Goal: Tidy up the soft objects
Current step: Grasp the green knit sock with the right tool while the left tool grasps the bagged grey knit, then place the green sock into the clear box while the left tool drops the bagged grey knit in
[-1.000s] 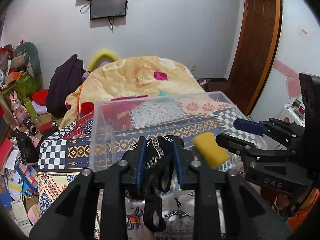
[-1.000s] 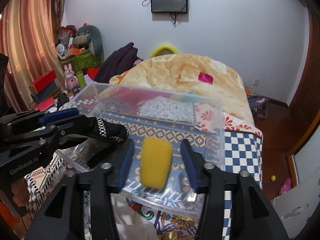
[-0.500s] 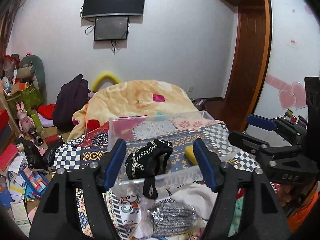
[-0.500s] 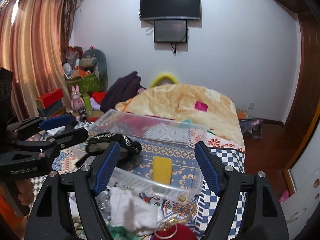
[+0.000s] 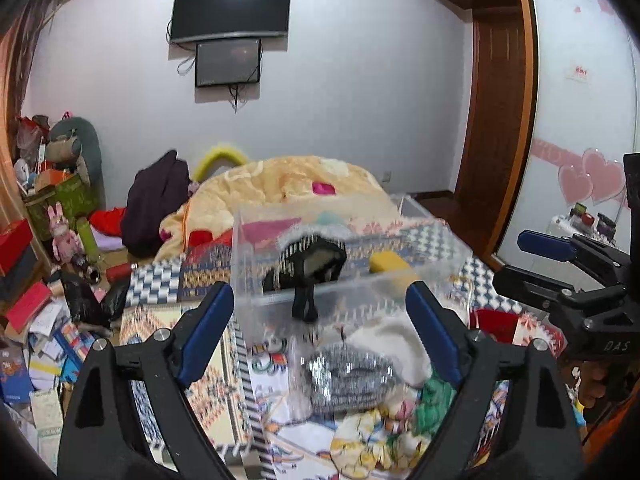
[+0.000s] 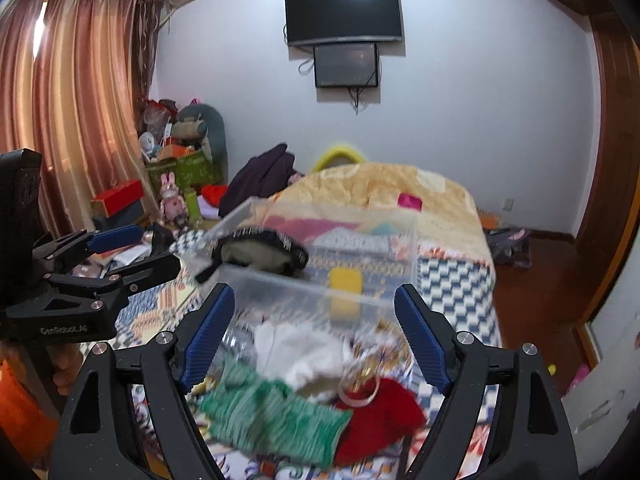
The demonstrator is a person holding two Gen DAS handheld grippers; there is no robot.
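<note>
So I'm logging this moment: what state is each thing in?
Left tongs: open, empty.
Right tongs: open, empty.
Clear plastic bin: lidless.
Yellow sponge: inside the bin.
Black patterned cloth: draped over the bin's near rim.
Wall TV: off.

Yellow sponge (image 6: 346,280), black glove (image 6: 260,250), green cloth (image 6: 272,412), red cloth (image 6: 380,416), blue-padded tongs (image 6: 310,338)

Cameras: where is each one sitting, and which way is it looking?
Left wrist: sits on the left gripper, looking along its open fingers over the bed at the clear box and far wall; the right gripper shows at the right edge.
Right wrist: sits on the right gripper, facing the same way; the left gripper shows at the left edge.
Both share the box, yellow sponge, black cloth and TV.
</note>
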